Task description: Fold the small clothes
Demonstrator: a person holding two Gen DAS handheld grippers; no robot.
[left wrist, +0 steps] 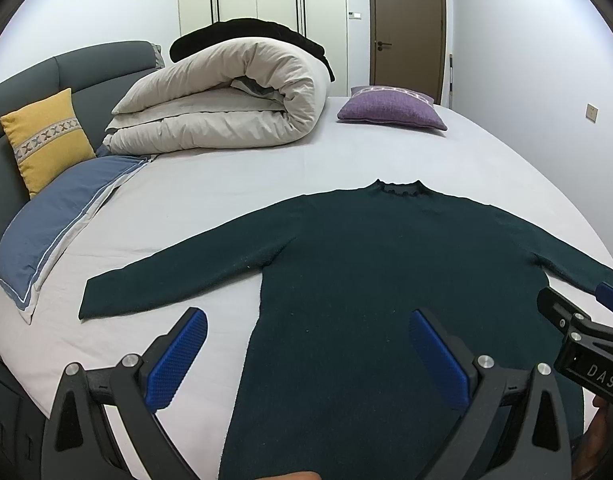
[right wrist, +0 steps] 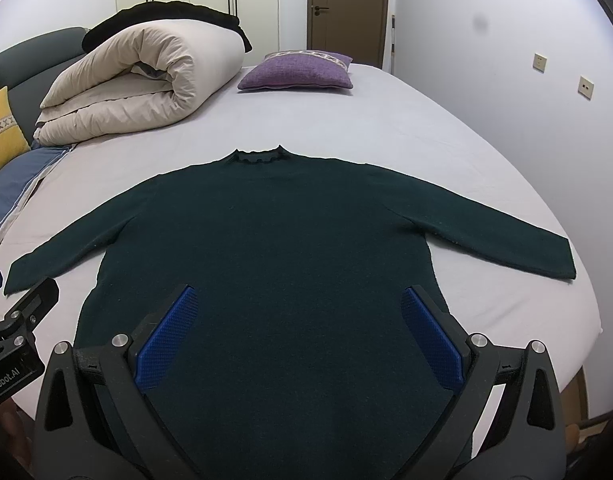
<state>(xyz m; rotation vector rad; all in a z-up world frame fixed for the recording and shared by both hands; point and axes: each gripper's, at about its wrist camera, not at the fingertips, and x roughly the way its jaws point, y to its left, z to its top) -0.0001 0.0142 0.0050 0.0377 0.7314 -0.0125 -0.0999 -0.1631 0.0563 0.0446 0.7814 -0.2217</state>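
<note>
Right wrist view: sweater (right wrist: 274, 232) lies flat, soft and floppy; both grippers (right wrist: 300, 334) (left wrist: 308, 354) hang released above its hem; grab sleeve cuffs.

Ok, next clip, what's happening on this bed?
A person holds a gripper in each hand over a dark green sweater spread flat on the bed, both sleeves out, neck pointing away. The left gripper and the right gripper are both open and hold nothing. No fold is visible yet. A rolled duvet and a purple cushion lie farther up the bed.
</note>
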